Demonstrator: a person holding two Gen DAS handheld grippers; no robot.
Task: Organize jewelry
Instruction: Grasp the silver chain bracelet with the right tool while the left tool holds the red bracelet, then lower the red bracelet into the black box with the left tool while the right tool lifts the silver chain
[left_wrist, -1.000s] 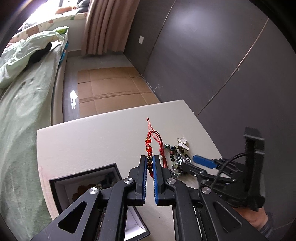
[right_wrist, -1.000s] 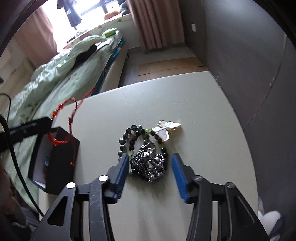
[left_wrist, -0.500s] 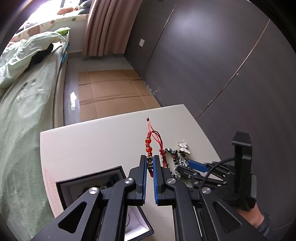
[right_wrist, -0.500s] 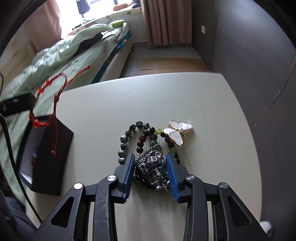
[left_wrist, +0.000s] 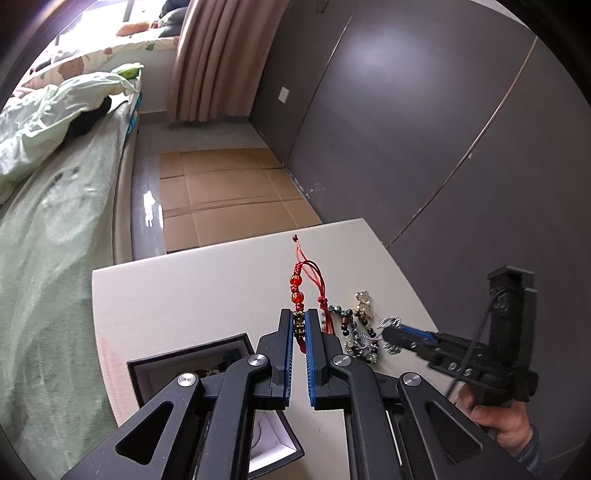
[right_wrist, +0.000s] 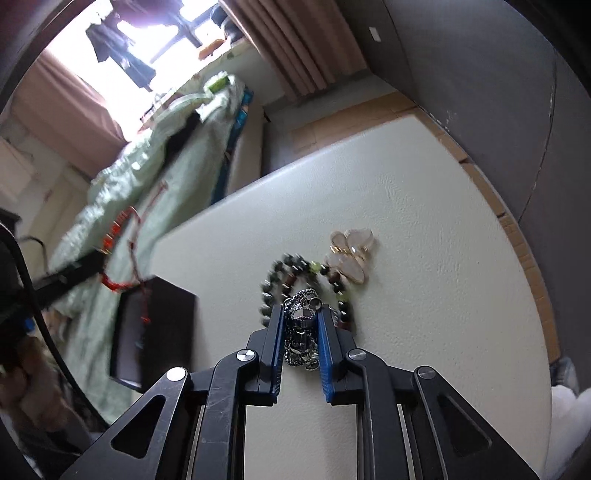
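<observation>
We see a matt, faintly grained table top (right_wrist: 424, 229), a shiny metal chain (right_wrist: 301, 332), a red woven-cord bracelet (left_wrist: 297, 291) with glossy beads, and a pearly butterfly brooch (right_wrist: 349, 254).

1. The left gripper (left_wrist: 299, 328) is showing black linkage arms, silver pivot screws and blue ribbed pads.
2. The right gripper (right_wrist: 301, 328) is looking identical, trailing a black cable.
3. A grey sleeve (left_wrist: 532, 448) is covering the wrist.

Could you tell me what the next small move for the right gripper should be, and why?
Probably finish the squeeze, then lift straight up a little. The right gripper is closing with the silver chain bunched between its blue pads, lying over the dark bead bracelet on the table. A slow lift would show whether the beads snag. The left gripper holds the red bracelet by the black box.
</observation>
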